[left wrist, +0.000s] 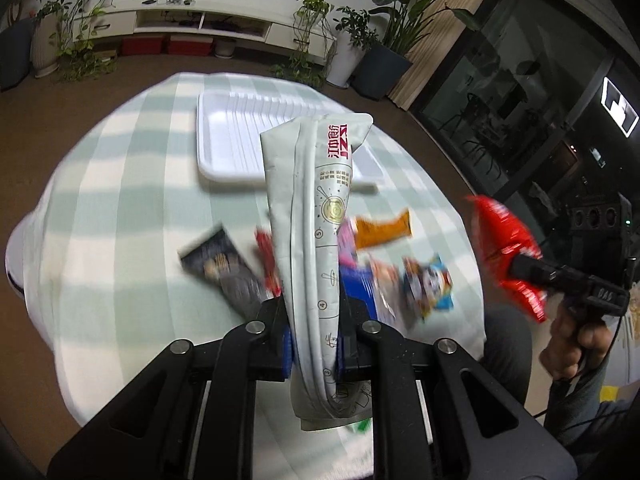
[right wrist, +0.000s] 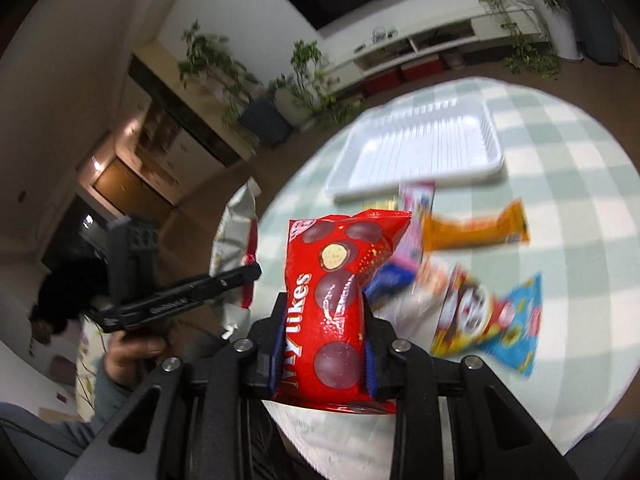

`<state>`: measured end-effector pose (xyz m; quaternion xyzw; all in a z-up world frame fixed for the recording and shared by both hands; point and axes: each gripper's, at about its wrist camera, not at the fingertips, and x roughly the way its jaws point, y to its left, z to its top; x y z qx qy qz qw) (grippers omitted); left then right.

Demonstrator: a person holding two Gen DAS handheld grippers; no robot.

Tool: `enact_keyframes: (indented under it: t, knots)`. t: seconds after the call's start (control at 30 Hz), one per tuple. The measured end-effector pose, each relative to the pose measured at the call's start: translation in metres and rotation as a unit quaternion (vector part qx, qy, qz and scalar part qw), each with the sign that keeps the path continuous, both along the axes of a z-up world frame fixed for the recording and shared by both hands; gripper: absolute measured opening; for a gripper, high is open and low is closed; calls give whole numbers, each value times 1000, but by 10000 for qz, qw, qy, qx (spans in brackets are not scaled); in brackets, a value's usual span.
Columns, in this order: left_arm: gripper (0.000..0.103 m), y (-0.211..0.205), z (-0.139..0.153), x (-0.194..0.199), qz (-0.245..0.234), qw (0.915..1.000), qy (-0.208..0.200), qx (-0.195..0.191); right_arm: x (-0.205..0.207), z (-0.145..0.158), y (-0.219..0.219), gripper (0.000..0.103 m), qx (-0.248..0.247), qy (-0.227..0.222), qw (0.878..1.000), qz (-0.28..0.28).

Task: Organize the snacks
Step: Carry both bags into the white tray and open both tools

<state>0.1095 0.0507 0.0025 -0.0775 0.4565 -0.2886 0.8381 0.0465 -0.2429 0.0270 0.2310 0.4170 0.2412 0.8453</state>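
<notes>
Red foil pouch: a red snack bag printed with chocolate balls stands upright at 6 o'clock in the right wrist view, lifted off the table.
Right tongs: the right tongs are clamped on the lower half of that bag, blue pads pressing both sides.
Grey packet: a folded grey-white packet with red lettering rises from 6 o'clock toward the centre of the left wrist view.
Left tongs: the left tongs are pressed together on its lower part.
Tray: a white ribbed tray, empty, sits at 12 o'clock on the table, beyond the snacks.
Loose snacks: an orange bar, a blue and red bag and a black packet lie between the tongs and the tray.
Risk: the red bag is slick and puffy, so it could slide out of the pads. The tall grey packet could flop sideways and snag the tray rim. Both carried together may collide above the tray.
</notes>
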Motion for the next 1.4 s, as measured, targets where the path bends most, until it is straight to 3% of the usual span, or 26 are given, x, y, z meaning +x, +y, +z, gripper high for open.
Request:
enact_keyframes:
  t: [0.13,0.3,0.43,0.63,1.03,1.17,1.23,1.33,1.4]
  knots:
    - [13,-10,10,57,56,9999,59,120,40,16,-24,33,-234,-226,9987,-395]
    - [13,-30,1,128,161,9986,267,418,107,18,-37,32,-883,-434,9910,-909]
    - [13,-53,-23,175,89,9956,539,760,173,-8,-30,32,-1085,-224,9908,-773]
    - [13,-76,-52,214,142,9910,632,1167,231,-62,-13,32,-1689,268,9842,-453]
    - [13,-104,-92,250,277,9812,738,1764,256,-116,-4,33,-2237,639,9723,-219]
    - [14,-104,-96,250,312,9805,743,1794,253,-122,-6,38,-2167,694,9734,-254]
    - [16,-104,-97,250,360,9800,745,1808,252,-122,-7,46,-2198,725,9725,-279]
    - [31,-103,-95,249,402,9793,759,1831,250,-120,-9,53,-2241,707,9715,-315]
    - [58,-98,-90,244,476,9796,726,1813,249,-116,-12,57,-2258,662,9714,-329]
